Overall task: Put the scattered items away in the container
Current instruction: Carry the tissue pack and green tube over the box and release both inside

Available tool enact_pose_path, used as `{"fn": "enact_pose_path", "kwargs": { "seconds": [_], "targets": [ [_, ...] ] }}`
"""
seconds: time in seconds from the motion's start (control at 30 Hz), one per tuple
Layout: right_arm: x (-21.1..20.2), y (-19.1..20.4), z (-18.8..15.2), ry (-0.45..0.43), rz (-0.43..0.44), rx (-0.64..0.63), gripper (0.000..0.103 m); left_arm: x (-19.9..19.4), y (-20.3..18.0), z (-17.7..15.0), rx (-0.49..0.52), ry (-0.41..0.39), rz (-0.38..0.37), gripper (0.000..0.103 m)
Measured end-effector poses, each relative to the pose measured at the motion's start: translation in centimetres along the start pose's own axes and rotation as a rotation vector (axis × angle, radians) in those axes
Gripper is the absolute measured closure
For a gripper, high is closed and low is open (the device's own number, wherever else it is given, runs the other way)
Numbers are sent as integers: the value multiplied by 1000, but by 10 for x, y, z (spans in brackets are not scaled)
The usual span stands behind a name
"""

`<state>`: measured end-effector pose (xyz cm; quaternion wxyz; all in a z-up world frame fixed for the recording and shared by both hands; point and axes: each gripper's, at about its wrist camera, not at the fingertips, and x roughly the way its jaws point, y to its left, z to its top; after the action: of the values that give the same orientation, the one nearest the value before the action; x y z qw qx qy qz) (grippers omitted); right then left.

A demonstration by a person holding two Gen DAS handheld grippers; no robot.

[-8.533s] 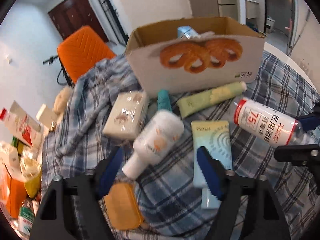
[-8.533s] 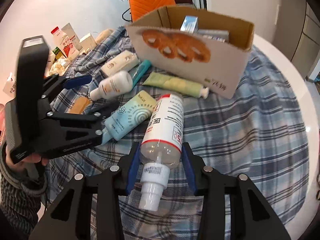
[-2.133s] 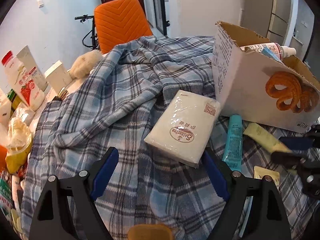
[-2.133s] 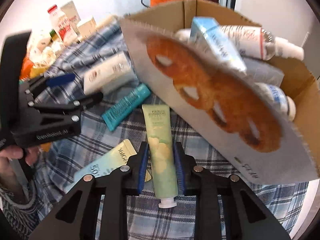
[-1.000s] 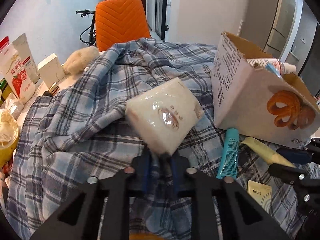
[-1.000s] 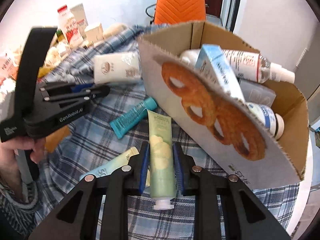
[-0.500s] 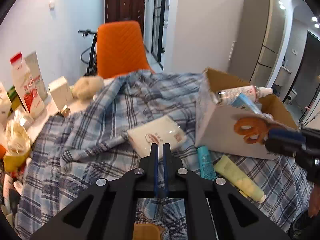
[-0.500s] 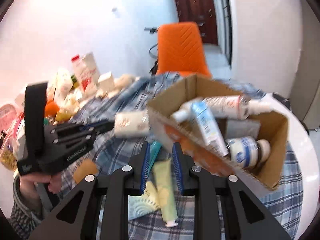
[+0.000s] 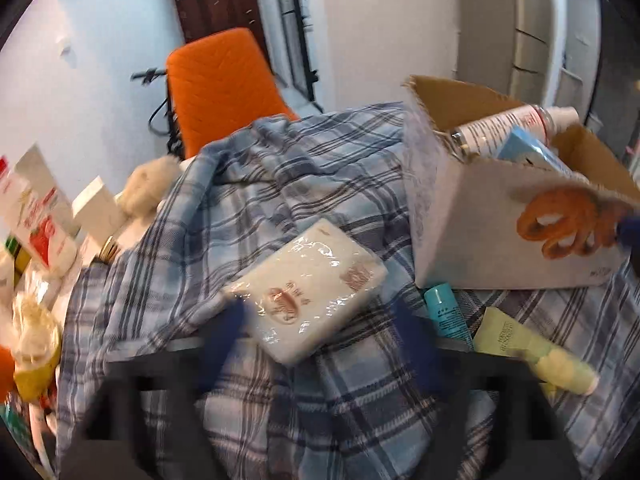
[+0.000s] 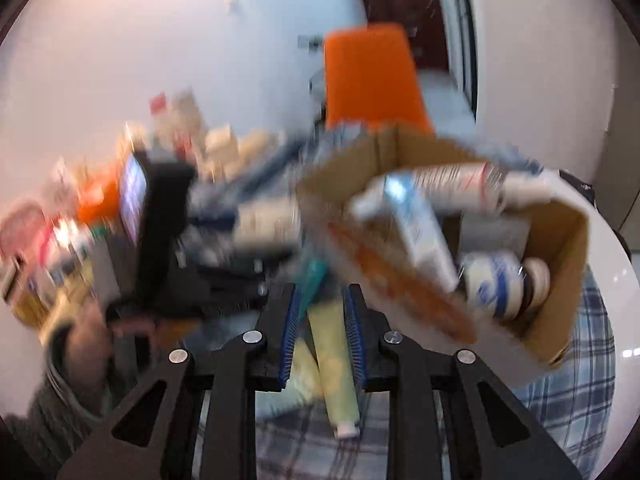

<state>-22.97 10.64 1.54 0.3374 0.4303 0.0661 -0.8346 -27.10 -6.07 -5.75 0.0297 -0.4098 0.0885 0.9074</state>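
The cardboard box (image 9: 472, 216) with an orange print stands on the plaid cloth and holds a spray bottle (image 9: 512, 124) and a blue carton. A cream tissue pack (image 9: 308, 292) lies on the cloth, apart from the box. My left gripper (image 9: 320, 344) is blurred; its blue fingers stand wide apart around the pack's near end. My right gripper (image 10: 322, 332) hangs above the table with its pads a narrow gap apart, the pale green tube (image 10: 332, 356) lying on the cloth below. The box (image 10: 552, 272) shows blurred to its right.
A teal tube (image 9: 444, 312) and the green tube (image 9: 532, 352) lie in front of the box. An orange chair (image 9: 220, 84) stands behind the table. Milk cartons and snack bags (image 9: 36, 224) crowd the left edge. The white table rim (image 10: 612, 280) shows at right.
My left gripper, shut half a second ago, has opened wide and come close to the tissue pack. My right gripper has risen and the view blurs with motion; its gap is unchanged.
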Motion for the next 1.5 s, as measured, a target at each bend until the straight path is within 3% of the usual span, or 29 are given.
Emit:
{"fn": "enact_pose_path", "kwargs": {
  "seconds": [0.1,0.17,0.33,0.47,0.57,0.6,0.63,0.67,0.77,0.9,1.2,1.33,1.4,1.5],
  "targets": [
    [23,11,-6,114,-69,-55,69,-2,-2,2,22,-9,3,15],
    [33,16,-8,147,-117,-79,52,-1,0,3,15,-13,5,15],
    [38,16,-7,158,-132,-77,49,15,11,2,-36,51,4,15],
    [54,12,-11,213,-202,-82,49,30,23,2,-117,137,18,15],
    [64,12,-13,251,-206,-91,50,30,24,1,-129,139,12,17],
    [66,13,-13,255,-207,-96,51,30,24,1,-129,135,9,22],
    [66,13,-13,252,-200,-95,61,28,24,0,-135,125,-13,35],
    [66,12,-13,253,-183,-89,79,27,25,-1,-143,118,-35,43],
    [63,13,-13,248,-185,-92,79,25,26,-4,-153,101,-62,57],
    [50,12,-8,193,-170,-84,79,17,24,-6,-143,72,-37,64],
    [-12,0,4,-77,-4,38,79,-14,34,-10,-196,9,-36,67],
    [-32,-11,7,-200,-62,103,83,-35,40,-7,-213,-37,-48,67],
    [-36,-19,7,-217,-44,137,84,-44,37,-2,-209,-60,-50,67],
    [-36,-22,5,-230,-119,155,85,-56,31,2,-200,-87,-51,67]
  ]
}}
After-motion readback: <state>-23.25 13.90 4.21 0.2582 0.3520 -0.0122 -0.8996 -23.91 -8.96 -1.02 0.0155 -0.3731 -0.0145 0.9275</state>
